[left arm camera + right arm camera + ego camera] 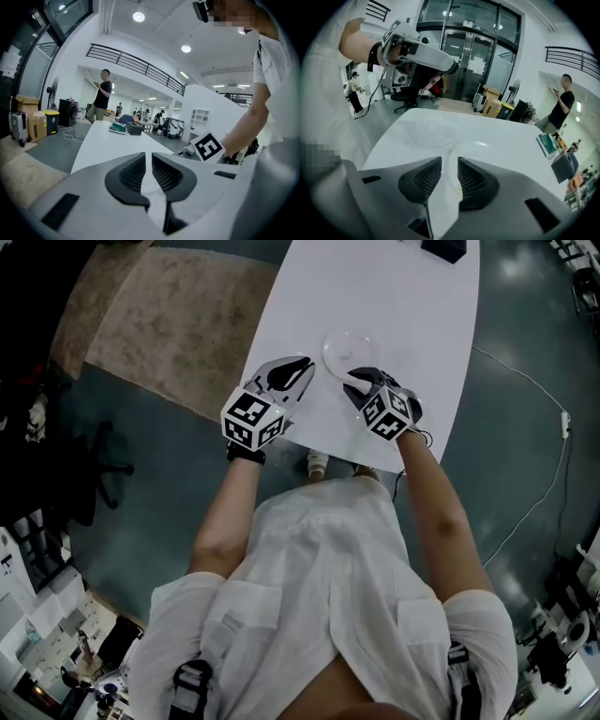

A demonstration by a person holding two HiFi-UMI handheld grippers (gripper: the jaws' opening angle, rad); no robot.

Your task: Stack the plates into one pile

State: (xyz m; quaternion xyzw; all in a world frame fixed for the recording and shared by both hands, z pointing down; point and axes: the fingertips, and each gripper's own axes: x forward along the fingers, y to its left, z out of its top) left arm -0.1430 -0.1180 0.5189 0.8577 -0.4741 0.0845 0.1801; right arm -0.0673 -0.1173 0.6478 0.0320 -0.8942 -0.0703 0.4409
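Note:
A clear plate (349, 349) lies on the white table (403, 306) near its front end; whether it is one plate or a pile I cannot tell. My right gripper (357, 380) points steeply down at its near rim. In the right gripper view the plate (427, 131) spreads just beyond the jaws, and a pale strip of its rim runs into the gap of the right gripper (450, 162). The pads stand apart and do not press on it. My left gripper (298, 367) hovers just left of the plate, its jaws (146, 157) closed to a slit with nothing in them.
A black box (442, 247) sits at the table's far end, with a green book (117, 128) beside it. A brown carpet (178, 315) lies left of the table and a cable (525, 381) runs on the floor to the right. A person (101, 98) stands beyond.

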